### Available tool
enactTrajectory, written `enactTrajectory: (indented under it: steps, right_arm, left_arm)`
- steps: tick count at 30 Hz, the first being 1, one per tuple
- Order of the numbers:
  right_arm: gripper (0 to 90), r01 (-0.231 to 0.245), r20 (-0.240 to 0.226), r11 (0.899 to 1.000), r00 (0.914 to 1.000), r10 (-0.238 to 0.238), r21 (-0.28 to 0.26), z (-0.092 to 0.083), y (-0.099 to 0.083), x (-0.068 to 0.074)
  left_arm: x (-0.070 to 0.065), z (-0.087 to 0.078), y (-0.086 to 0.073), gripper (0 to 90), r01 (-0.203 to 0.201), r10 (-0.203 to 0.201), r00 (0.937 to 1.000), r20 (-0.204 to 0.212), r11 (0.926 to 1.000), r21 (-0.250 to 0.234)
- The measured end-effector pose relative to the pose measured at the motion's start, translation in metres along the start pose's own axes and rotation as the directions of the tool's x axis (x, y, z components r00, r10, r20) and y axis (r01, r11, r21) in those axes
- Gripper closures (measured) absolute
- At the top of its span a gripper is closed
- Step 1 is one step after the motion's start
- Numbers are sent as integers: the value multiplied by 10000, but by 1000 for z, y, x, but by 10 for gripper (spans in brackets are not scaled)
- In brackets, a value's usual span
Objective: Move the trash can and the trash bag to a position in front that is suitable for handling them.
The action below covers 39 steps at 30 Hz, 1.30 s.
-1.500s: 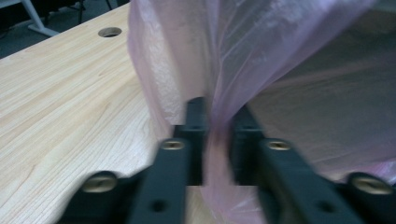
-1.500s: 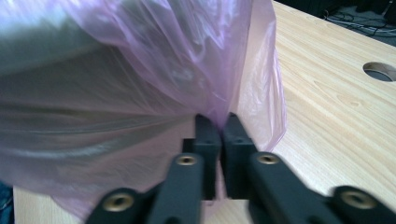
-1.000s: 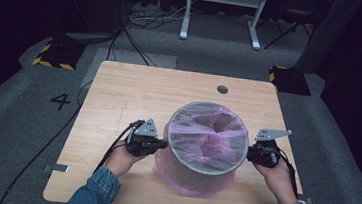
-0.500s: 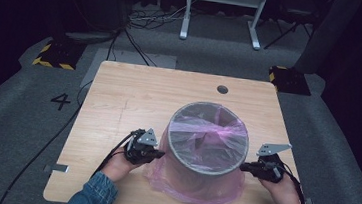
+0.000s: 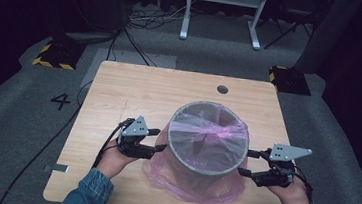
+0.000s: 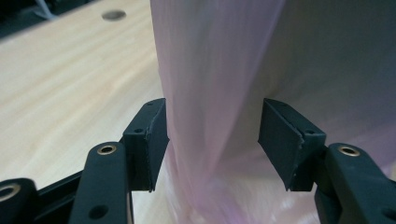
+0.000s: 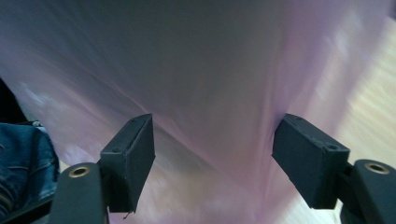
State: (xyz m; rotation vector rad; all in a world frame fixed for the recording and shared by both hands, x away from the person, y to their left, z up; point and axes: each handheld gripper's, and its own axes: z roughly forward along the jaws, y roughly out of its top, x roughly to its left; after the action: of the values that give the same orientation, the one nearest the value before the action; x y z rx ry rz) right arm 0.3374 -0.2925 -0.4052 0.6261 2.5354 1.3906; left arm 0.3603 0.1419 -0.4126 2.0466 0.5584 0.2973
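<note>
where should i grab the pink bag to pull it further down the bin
Grab the loose pink bag low on the bin's outer wall, from both sides at once. There the film bunches into folds a pinch can catch; near the rim it lies stretched tight. The left gripper has such a fold between its open fingers.

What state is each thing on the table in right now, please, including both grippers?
Mesh bin: upright on the table, lined.
Pink bag: pulled over the rim, its skirt draped down the outside onto the wood.
Left gripper: jaws just opened, film between them, unpinched.
Right gripper: jaws just opened, beside the bag, holding nothing.
</note>
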Motion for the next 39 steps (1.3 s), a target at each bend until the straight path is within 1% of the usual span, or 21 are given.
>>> enactTrajectory:
  steps: [1,2,4,5,7,9,11,14,17,20,22,24,26,29,30,32,34,36,37,38,39]
  right_arm:
    - [355,147,-103,9999,9998,-147,9,2,4,2]
    - [465,269,-210,9996,9994,-267,88,4,6,4]
    - [666,500,-272,9980,9984,-490,378,7,8,7]
    - [776,562,-9,9969,9984,-562,546,8,8,8]
    - [898,415,340,9970,9985,-438,657,7,7,7]
    - [900,41,606,9981,9981,-78,622,4,4,3]
    - [900,-284,604,9971,9979,242,706,3,0,-2]
    - [900,-574,526,9947,9972,531,852,4,-7,-6]
    - [900,-636,397,9931,9974,599,983,8,-11,-5]
    - [900,-414,229,9945,9990,394,967,11,-9,-1]
    - [900,-295,169,9951,9995,280,944,13,-7,1]
    - [900,-285,197,9949,9995,267,966,15,-7,1]
    - [900,-495,162,9925,9987,480,1114,17,-10,-3]
    - [900,-712,384,9856,9971,661,1532,19,-17,-10]
    - [900,-777,441,9840,9965,715,1605,20,-20,-12]
    - [900,-924,437,9840,9953,867,1526,18,-21,-14]
    - [900,-897,342,9867,9957,858,1356,16,-20,-11]
    - [900,-822,270,9892,9965,795,1215,15,-17,-8]
    - [877,-808,285,9899,9965,780,1166,14,-16,-8]
    - [763,-830,285,9909,9964,804,1058,13,-16,-8]
    - [654,-856,356,9928,9959,828,844,11,-15,-8]
  left_arm:
    - [0,1,2,467,-116,116,9999,34,9999,-53]
    - [-1,3,3,507,-197,198,9998,66,9998,-51]
    - [-2,5,5,659,-282,279,9992,286,9996,77]
    - [-3,6,5,721,-330,328,9991,257,9994,65]
    - [-4,6,5,835,-328,328,9991,266,9995,-15]
    - [-5,6,5,894,-398,398,9988,295,9992,-13]
    - [-4,8,4,898,-447,444,9984,337,9990,84]
    - [-2,12,0,899,-317,308,9987,395,9993,214]
    - [-1,15,-5,899,-318,302,9989,353,9985,444]
    - [0,21,-16,899,-356,303,9983,494,9931,1120]
    - [0,24,-22,899,-306,252,9988,414,9900,1375]
    - [2,24,-24,898,-79,23,9991,419,9910,1333]
    - [3,23,-23,898,-3,-22,9998,195,9916,1291]
    - [4,18,-21,897,79,-79,10000,-3,9975,695]
    - [5,18,-20,897,54,-44,9999,-144,9975,707]
    - [8,19,-21,898,217,-210,9997,-105,9974,694]
    - [7,23,-22,898,146,-120,9995,-279,9954,945]
    - [6,24,-23,898,172,-133,9991,-393,9948,1003]
    - [6,23,-24,894,257,-204,9981,-580,9954,919]
    - [6,21,-24,785,270,-219,9967,-778,9975,652]
    - [6,18,-25,693,279,-254,9968,-752,9991,327]
